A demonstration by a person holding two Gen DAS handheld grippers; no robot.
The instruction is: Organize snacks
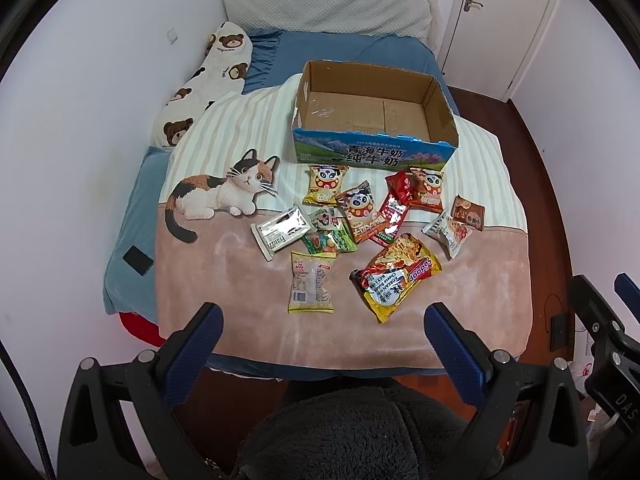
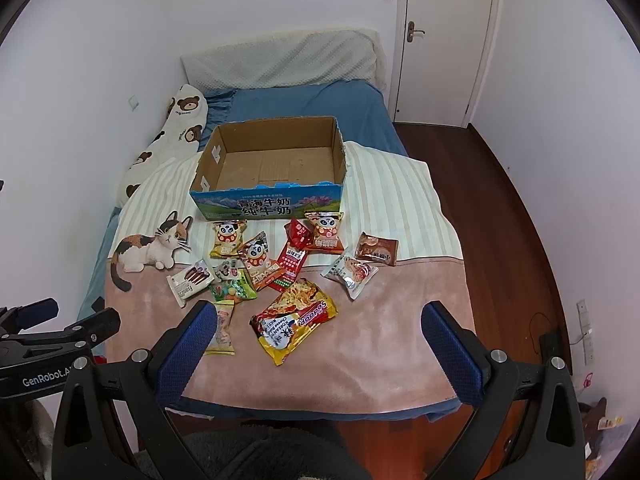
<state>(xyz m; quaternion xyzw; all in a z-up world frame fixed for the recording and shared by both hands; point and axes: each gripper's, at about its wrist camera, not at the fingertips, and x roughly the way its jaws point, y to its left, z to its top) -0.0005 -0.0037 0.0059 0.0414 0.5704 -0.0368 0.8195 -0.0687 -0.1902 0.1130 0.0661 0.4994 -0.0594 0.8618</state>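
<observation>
Several snack packets lie on a blanket on the bed, in front of an empty cardboard box (image 1: 368, 110) (image 2: 276, 160). Nearest are a yellow-red Sedaap noodle pack (image 1: 396, 276) (image 2: 294, 322) and a pale yellow packet (image 1: 312, 282) (image 2: 222, 330). Behind them lie a silver Franzzi pack (image 1: 280, 232) (image 2: 190, 280), panda-print bags (image 1: 325, 184) (image 2: 228, 238), a red packet (image 1: 394, 210) (image 2: 294, 258) and a brown packet (image 1: 467, 214) (image 2: 377, 249). My left gripper (image 1: 324, 320) is open and empty, above the blanket's near edge. My right gripper (image 2: 320, 318) is open and empty, just short of the noodle pack.
A cat-print blanket (image 1: 224, 280) covers the blue bed. A bear-print pillow (image 1: 204, 88) lies along the left wall. A black phone (image 1: 138, 261) lies at the bed's left edge. Wooden floor (image 2: 512, 208) and a door (image 2: 444, 40) are to the right.
</observation>
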